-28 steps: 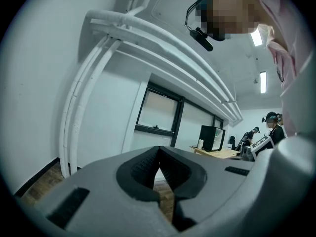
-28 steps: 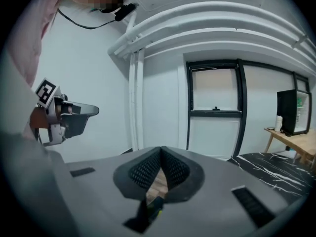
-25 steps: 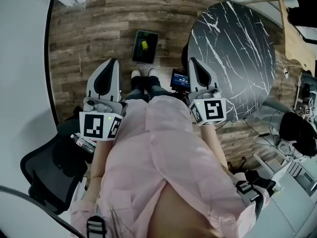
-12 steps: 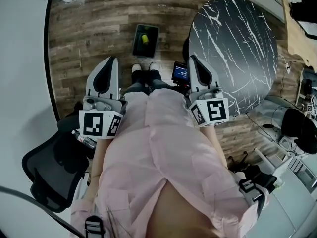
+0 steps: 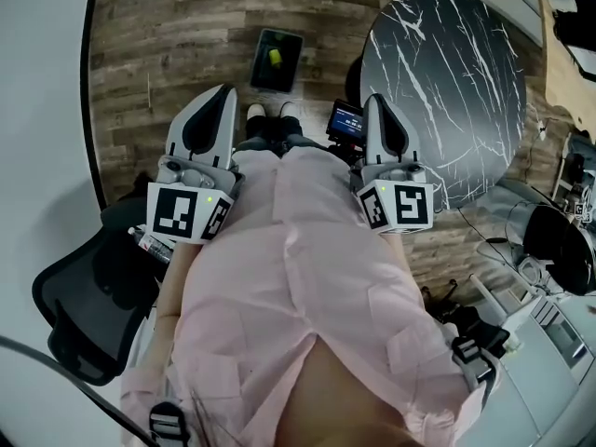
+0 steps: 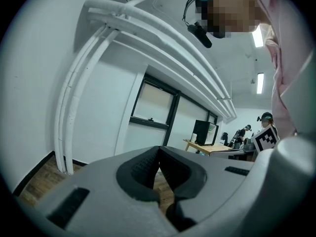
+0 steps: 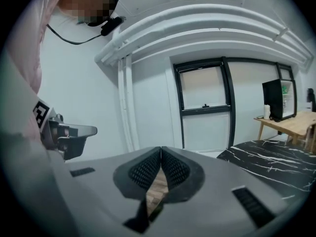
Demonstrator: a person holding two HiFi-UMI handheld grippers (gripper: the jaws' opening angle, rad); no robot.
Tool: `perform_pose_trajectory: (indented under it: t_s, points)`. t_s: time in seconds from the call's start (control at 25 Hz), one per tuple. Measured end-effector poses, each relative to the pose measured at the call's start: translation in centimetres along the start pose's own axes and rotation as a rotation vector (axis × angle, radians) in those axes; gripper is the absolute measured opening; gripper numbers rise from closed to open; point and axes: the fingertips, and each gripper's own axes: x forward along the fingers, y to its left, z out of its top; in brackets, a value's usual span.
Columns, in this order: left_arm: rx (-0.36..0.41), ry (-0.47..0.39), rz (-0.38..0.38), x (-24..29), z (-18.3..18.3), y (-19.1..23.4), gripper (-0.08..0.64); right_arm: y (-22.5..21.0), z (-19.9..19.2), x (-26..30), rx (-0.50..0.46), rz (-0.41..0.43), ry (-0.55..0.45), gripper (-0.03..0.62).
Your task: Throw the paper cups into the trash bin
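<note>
A dark rectangular trash bin (image 5: 277,60) stands on the wood floor ahead of the person's feet, with something yellow-green inside it. No paper cup shows outside the bin in any view. My left gripper (image 5: 216,101) is held at waist height on the left, jaws shut and empty, pointing forward. In the left gripper view the left gripper (image 6: 159,152) has its tips touching. My right gripper (image 5: 381,110) is level with it on the right, also shut and empty, as the right gripper (image 7: 161,153) shows in its own view.
A round black marble table (image 5: 445,73) stands right of the bin; its edge (image 7: 269,154) also shows in the right gripper view. A black office chair (image 5: 74,315) is at the lower left. A wooden desk with a monitor (image 6: 205,132) is in the distance. White pipes (image 6: 74,102) run up the wall.
Both grippers have shifted slightly forward and up in the head view. The view has drifted a little, so bin and table sit a bit higher. Jaws stay shut.
</note>
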Motion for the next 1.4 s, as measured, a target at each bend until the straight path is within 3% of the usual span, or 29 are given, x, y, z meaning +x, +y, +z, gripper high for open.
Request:
perform_pose_trajectory:
  t_s: [0.4,0.52,0.84,1.4]
  points:
    - [0.013,-0.008,-0.006,0.4,0.4,0.3,0.015,0.3,1.3,-0.5,-0.016,-0.044,-0.056,0.029]
    - [0.007,-0.011,0.002,-0.1,0.2,0.8,0.015,1.3,1.3,-0.3,-0.041,-0.023,-0.084,0.029]
    - [0.008,-0.010,0.017,-0.6,0.5,1.9,0.015,5.0,1.2,0.6,-0.096,0.073,-0.031,0.029]
    - [0.043,0.001,-0.024,0.1,0.6,2.2,0.015,6.3,0.9,1.9,-0.123,0.114,-0.009,0.031]
